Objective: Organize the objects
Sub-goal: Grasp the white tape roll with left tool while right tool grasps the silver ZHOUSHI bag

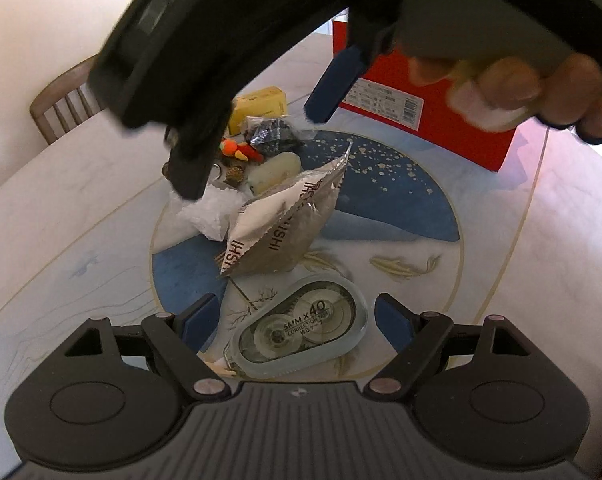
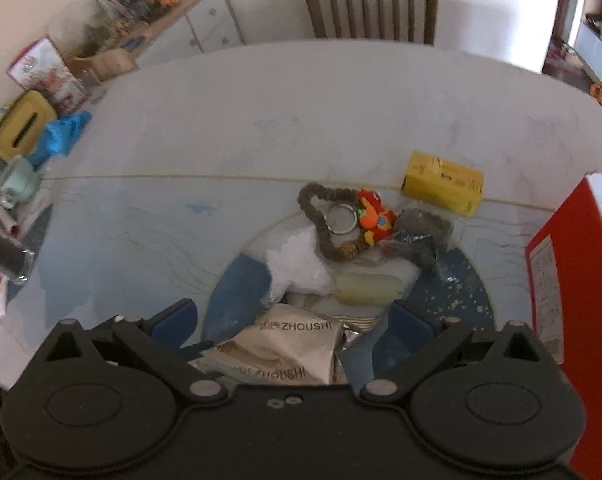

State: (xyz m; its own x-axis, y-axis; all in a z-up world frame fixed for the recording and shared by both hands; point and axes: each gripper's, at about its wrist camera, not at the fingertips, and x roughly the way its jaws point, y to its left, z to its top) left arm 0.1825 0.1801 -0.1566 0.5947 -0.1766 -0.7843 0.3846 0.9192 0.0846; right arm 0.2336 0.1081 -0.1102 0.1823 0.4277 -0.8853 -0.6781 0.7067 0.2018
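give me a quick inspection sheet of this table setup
surface: pale round table with a blue centre disc.
job's things: correction tape, silver packet, yellow box, orange toy, key ring, white plastic, dark bag.
clutter: red box at the table edge.
grippers: left gripper open astride the tape; right gripper open over the packet.
cables: nothing seen.
surroundings: wooden chair, crowded cabinet.
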